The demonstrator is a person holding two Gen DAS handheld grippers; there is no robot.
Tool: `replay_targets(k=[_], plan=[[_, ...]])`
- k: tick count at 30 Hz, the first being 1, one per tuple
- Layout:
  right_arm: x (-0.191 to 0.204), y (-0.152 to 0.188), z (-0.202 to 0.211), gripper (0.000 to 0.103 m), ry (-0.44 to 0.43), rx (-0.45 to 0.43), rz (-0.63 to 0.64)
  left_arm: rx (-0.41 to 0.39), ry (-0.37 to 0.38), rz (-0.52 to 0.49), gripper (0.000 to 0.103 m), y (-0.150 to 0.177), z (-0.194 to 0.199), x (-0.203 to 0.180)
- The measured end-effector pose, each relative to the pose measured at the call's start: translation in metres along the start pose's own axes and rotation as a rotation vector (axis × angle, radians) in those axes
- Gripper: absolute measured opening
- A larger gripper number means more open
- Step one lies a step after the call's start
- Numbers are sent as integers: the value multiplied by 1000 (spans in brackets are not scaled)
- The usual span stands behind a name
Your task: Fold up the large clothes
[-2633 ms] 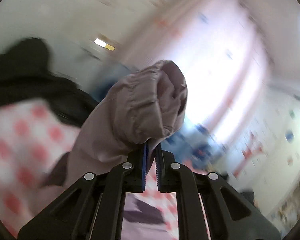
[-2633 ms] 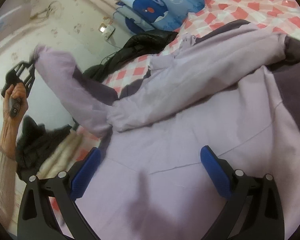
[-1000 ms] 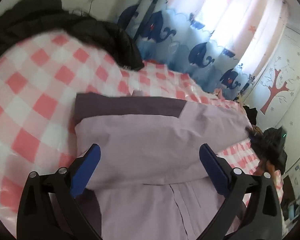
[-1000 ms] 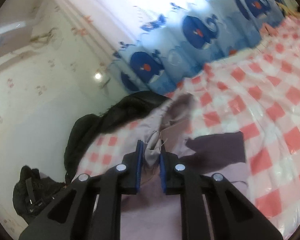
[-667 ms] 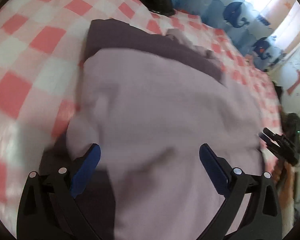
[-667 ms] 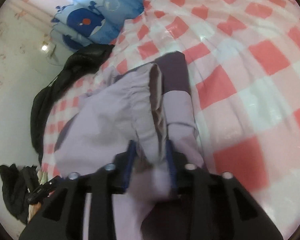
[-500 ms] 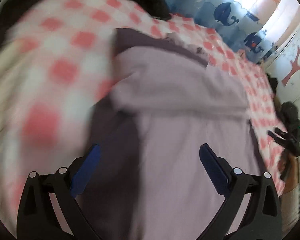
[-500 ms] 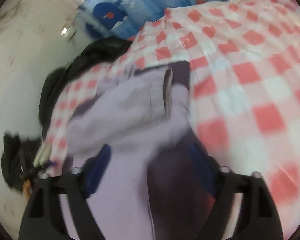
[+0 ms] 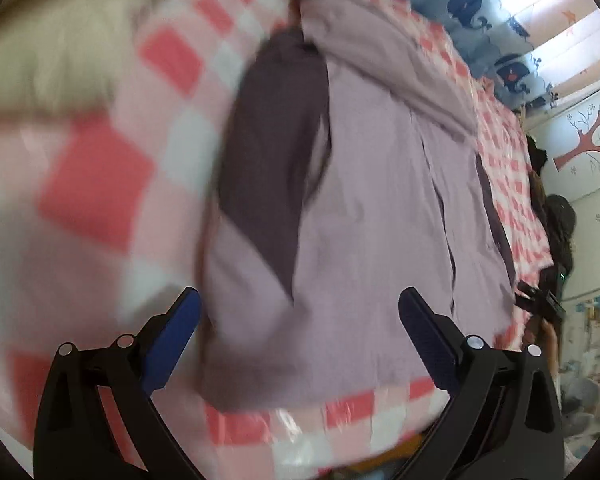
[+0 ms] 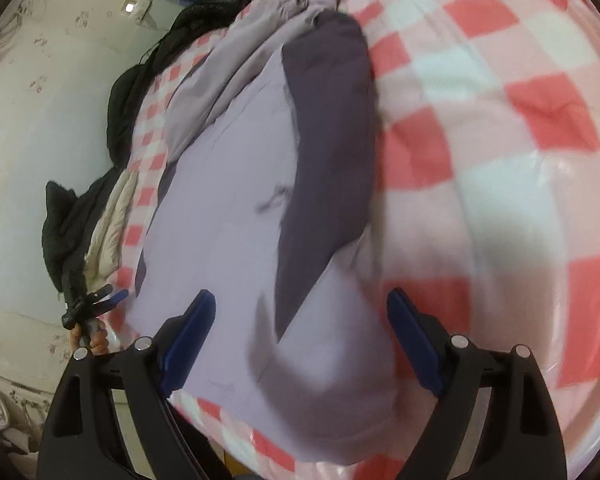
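A home bedroom, seemingly a child's, is being shown. A bed [image 10: 500, 128] is being covered by a glossy red, pink and white checked sheet, and clothing is being spread over it, with dark garments [image 10: 76, 216] being piled at its edge by the wall. The window is being screened by blue curtains [image 9: 484, 16] printed with cartoon whales, and daylight is being let through. A wall is being decorated with a red tree motif [image 9: 592, 144], while small printed figures are being carried by the wallpaper [image 10: 40, 80].
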State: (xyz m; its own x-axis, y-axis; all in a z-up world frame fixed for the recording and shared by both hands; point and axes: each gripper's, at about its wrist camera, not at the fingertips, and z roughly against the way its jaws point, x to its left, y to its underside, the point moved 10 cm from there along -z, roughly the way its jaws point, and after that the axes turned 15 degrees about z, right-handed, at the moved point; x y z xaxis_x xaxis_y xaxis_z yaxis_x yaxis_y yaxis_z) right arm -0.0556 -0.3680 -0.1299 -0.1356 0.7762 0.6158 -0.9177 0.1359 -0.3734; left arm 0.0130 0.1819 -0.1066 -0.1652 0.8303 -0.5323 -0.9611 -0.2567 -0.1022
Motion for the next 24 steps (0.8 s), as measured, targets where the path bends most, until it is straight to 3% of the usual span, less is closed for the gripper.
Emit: replay_targets(k=[1, 5, 8, 10, 12, 14, 16, 18, 19, 20, 21, 24], plan=[[4, 3, -3, 84, -6, 8, 4, 31, 17, 18, 95, 9, -7, 0], [19, 4, -7, 85, -70, 0, 13, 36, 16, 16, 95, 29, -7, 4], [10, 8, -10, 85, -19, 40, 21, 53, -18, 55, 95, 32, -8, 15], [8, 10, -11, 85, -53, 44, 0, 84, -32, 89, 95, 35, -16, 23], [16, 10, -8, 85, -110, 25, 8, 90, 12, 97, 95, 39, -18, 14], [20, 11, -9, 77, -74, 33, 56, 68, 24, 84, 95, 40, -18, 4], [11, 15, -11, 51, 3, 60, 75, 69, 54, 85, 92, 43, -20, -9], [2, 16, -12, 33, 44, 58, 67, 69, 19, 75, 68, 45, -27, -12], [3, 16, -12, 26, 31, 39, 59, 67, 2, 76, 37, 44, -31, -11], [7, 13, -10, 24, 23, 11, 57, 75, 14, 90, 20, 44, -32, -10], [12, 11, -8, 20, 6, -12, 54, 72, 45, 116, 11, 43, -30, -12], [38, -8, 15, 16, -96, -143, 41, 24, 141, 128, 8, 41, -1, -34]])
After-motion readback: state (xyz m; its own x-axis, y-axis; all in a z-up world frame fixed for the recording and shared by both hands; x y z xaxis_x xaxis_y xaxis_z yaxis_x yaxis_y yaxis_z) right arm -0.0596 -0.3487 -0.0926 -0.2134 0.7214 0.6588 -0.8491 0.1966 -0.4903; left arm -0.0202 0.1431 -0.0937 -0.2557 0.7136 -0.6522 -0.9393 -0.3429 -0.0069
